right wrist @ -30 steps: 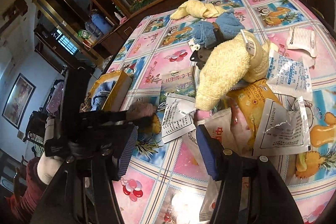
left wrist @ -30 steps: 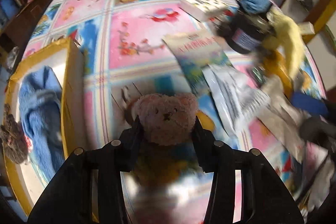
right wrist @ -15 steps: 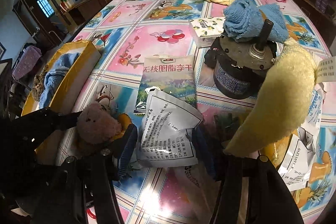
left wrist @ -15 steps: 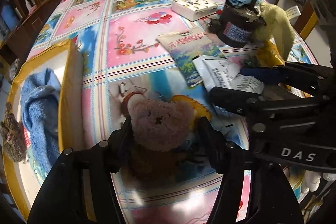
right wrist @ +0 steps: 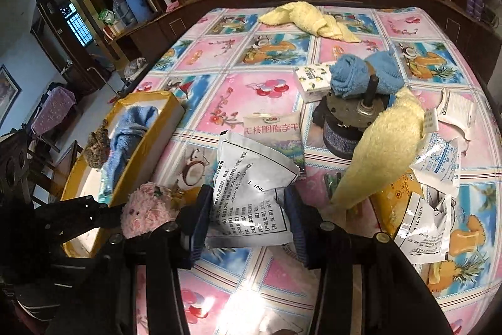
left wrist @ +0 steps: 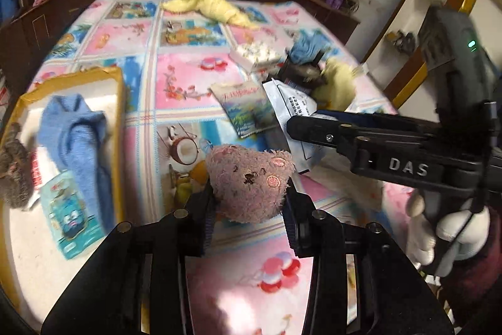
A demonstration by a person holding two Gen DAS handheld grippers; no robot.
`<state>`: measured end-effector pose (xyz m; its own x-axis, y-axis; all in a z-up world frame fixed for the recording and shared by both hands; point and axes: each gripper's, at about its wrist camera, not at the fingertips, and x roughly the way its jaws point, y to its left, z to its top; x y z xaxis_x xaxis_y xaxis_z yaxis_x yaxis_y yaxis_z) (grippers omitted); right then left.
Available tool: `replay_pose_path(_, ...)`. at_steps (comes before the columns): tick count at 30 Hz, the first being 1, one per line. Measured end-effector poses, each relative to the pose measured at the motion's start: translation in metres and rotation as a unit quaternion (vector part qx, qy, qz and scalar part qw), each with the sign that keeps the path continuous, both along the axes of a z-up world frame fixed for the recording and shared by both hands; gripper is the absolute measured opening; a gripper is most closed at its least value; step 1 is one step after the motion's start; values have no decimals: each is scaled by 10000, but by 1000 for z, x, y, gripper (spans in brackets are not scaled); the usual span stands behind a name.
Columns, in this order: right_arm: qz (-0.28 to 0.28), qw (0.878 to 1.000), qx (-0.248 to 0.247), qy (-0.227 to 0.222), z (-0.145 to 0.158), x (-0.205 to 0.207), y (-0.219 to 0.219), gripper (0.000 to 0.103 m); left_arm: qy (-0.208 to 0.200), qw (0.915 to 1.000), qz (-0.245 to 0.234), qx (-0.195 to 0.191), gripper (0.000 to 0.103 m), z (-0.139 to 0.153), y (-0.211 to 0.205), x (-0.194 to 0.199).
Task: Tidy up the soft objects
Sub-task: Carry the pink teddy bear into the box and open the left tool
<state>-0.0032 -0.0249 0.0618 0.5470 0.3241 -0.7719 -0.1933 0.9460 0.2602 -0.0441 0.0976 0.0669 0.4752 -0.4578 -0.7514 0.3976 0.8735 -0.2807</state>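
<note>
My left gripper is shut on a small pink plush bear and holds it above the table; the bear also shows in the right wrist view. My right gripper has its jaws on either side of a white printed packet and seems closed on it. A yellow-edged box at the left holds a blue towel and a brown plush. Another yellow towel, a blue towel and a far yellow towel lie on the table.
A dark round motor-like can stands under the blue towel. A white carton, a snack pouch and several paper packets clutter the right side. The patterned tablecloth covers the table; a wooden rim runs along the back.
My left gripper has lifted the bear up and back toward the box side. My right gripper has moved in from the right and closed around the white packet.
</note>
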Motion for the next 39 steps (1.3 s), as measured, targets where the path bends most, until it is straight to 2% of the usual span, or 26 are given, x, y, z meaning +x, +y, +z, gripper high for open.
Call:
replay_pose_path(4, 140, 9997, 149, -147, 18, -9, 14, 46, -270, 9987, 259, -345, 37, 27, 39, -17)
replay_pose_path(9, 418, 9984, 341, -197, 30, -13, 42, 46, -474, 9941, 891, -392, 37, 39, 100, -28)
replay_pose_path(13, 645, 9965, 472, -229, 37, -10, 68, 46, -396, 9883, 1438, -310, 37, 32, 148, -28)
replay_pose_path(18, 1119, 9922, 527, -150, 35, -2, 117, 46, -68, 9806, 1956, -74, 37, 3, 194, -18)
replay_pose_path(23, 1475, 9881, 411, 126, 19, 12, 165, 46, 205, 9745, 2236, 6, 38, -21, 213, -1)
replay_pose_path(26, 1726, 9840, 321, 320, 5, 13, 190, 47, 175, 9722, 2333, 118, 42, -27, 215, 10)
replay_pose_path(30, 1930, 9792, 232, 581, -16, 14, 214, 48, 261, 9708, 2378, -183, 48, -28, 221, 20)
replay_pose_path(34, 1966, 9774, 193, 754, -34, 14, 225, 49, 238, 9674, 2499, -324, 49, -23, 226, 17)
replay_pose_path(39, 1990, 9785, 126, 532, -27, 4, 218, 50, 192, 9660, 2574, -135, 49, -11, 221, 5)
